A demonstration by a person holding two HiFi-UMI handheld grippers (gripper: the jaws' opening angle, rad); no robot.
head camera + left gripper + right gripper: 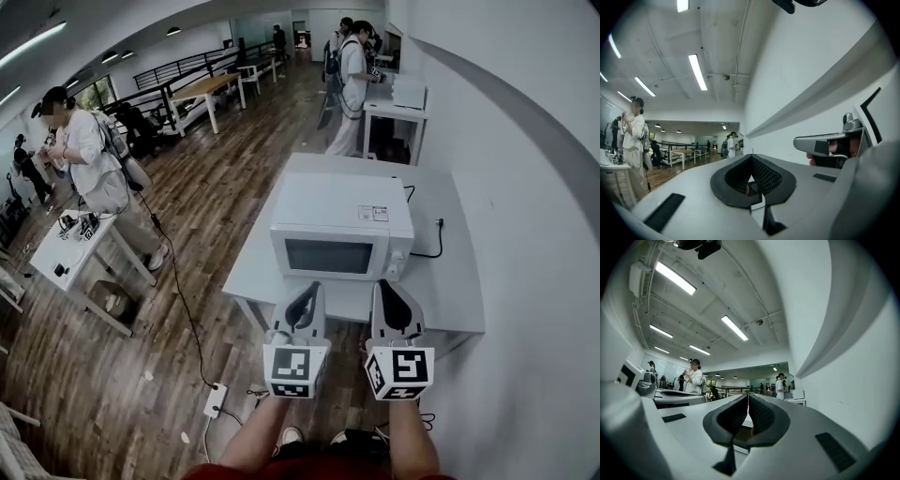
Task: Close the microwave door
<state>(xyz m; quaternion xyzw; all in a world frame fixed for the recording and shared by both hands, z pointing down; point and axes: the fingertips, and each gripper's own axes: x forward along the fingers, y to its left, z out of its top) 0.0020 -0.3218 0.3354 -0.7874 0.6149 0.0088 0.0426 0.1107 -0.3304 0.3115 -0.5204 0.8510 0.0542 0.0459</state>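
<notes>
white microwave [342, 236] sits on the pale worktop [452, 292] with its door apparently flush shut, which likely explains why the left tongs [306, 296] and right tongs [390, 296] hang level before it, untouching, both closed and empty.

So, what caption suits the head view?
Left claw and right claw, both shut, held before a closed white microwave on a table.
</notes>
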